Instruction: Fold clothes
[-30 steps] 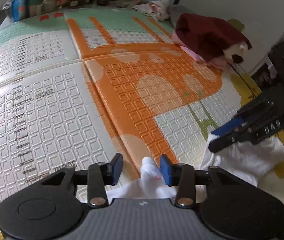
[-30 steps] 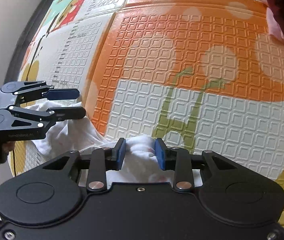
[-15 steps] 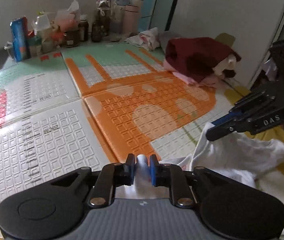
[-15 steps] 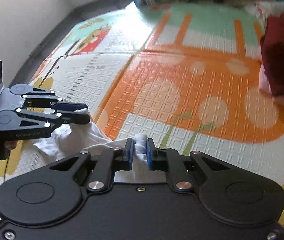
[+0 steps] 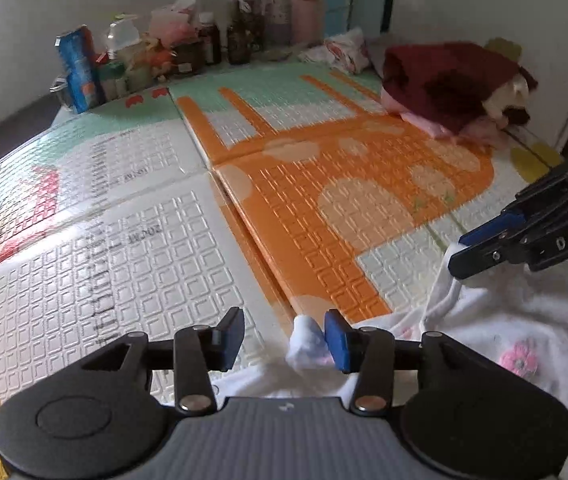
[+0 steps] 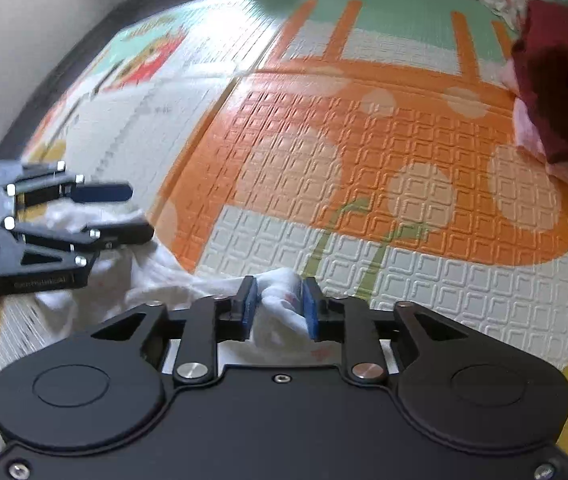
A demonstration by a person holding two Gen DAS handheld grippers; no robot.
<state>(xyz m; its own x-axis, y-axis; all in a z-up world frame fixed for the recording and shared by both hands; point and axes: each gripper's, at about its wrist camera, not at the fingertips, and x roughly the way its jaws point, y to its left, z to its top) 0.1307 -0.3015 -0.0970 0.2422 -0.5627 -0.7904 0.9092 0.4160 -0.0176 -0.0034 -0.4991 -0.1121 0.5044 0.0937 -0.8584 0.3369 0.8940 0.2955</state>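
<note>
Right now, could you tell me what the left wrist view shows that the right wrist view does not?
Only the left wrist view shows the row of bottles and boxes along the far wall, and a pink flower print on the white garment.

Only the right wrist view shows the green stem drawing on the play mat.

Both show the white garment, the dark red clothes pile, and both grippers: the left gripper is open, a fold of cloth against one finger; the right gripper is part open around bunched cloth.
</note>
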